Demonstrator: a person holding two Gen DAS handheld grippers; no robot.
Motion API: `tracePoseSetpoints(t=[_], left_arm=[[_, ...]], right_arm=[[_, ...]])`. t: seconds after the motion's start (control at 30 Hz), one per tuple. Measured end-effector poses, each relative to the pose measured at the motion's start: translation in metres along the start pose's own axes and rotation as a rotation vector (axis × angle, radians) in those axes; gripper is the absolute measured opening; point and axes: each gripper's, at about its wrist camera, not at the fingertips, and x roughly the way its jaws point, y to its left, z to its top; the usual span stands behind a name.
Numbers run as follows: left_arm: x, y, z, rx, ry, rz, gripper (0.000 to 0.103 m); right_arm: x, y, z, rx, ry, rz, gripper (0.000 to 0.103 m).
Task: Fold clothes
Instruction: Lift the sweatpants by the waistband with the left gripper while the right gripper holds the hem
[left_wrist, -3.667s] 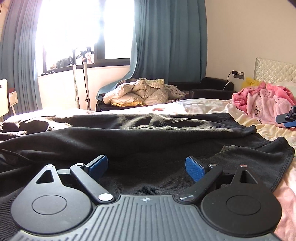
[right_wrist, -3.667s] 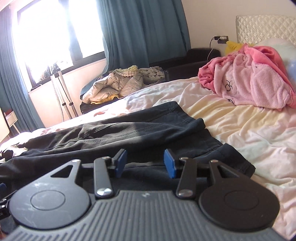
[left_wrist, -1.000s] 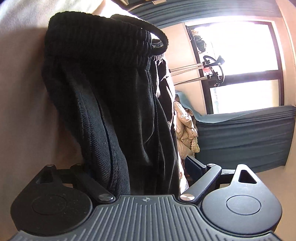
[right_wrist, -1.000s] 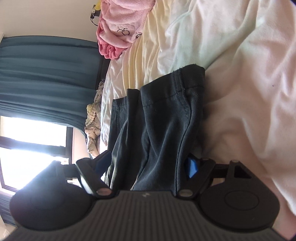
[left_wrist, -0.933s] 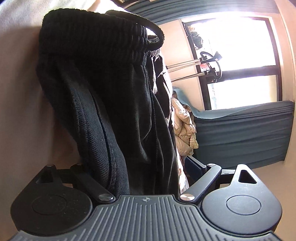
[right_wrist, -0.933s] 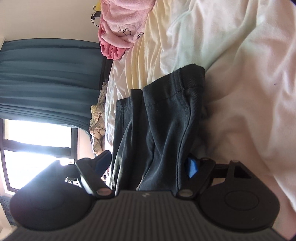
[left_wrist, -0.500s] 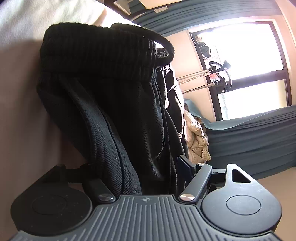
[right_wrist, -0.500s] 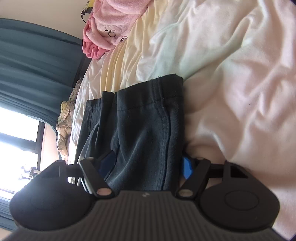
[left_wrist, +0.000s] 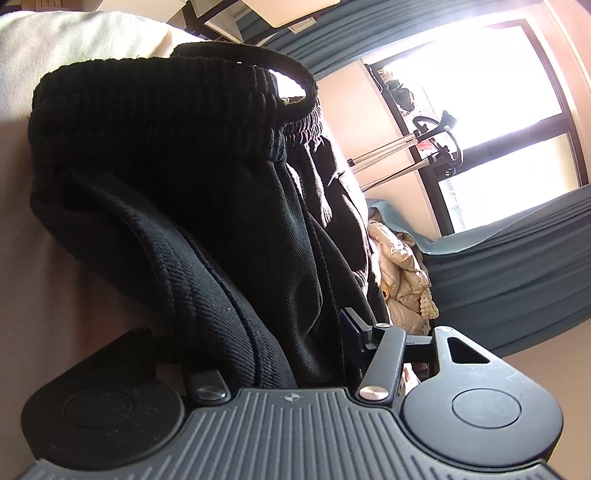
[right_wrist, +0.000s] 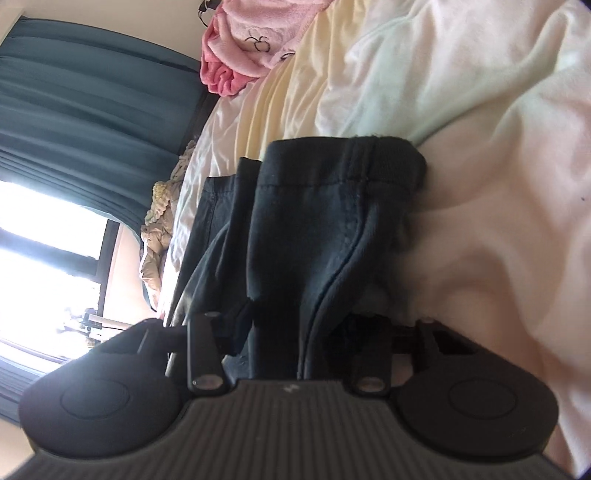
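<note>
Both jaws were pinched on one pair of black trousers (left_wrist: 207, 206): the left gripper (left_wrist: 284, 354) near the ribbed waistband, the right gripper (right_wrist: 284, 332) near two stacked hems. The garment's long axis was judged to run between the jaws across the bed sheet (right_wrist: 480, 110). One pink garment (right_wrist: 243, 55) lay well beyond.

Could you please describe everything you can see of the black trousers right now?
The black trousers look like heavy twill with a ribbed elastic waistband and stitched hems. They lie bunched on the cream bedsheet. The left gripper is shut on the waistband end, the right gripper on the hem end.
</note>
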Motion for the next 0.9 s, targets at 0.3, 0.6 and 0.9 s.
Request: tracePoseSetpoints(t=[0.3, 0.6, 0.9], left_arm=[[-0.003, 0.023, 0.006, -0.165, -0.004, 0.062, 0.059], [0.016, 0.014, 0.005, -0.014, 0.138, 0.010, 0.074], [0.022, 0.011, 0.003, 0.021, 0.114, 0.095, 0.064]], right_arm=[[-0.005, 0.004, -0.002, -0.005, -0.029, 0.015, 0.017], [-0.001, 0.002, -0.005, 0.005, -0.035, -0.003, 0.020], [0.012, 0.001, -0.012, -0.026, -0.027, 0.017, 0.023]])
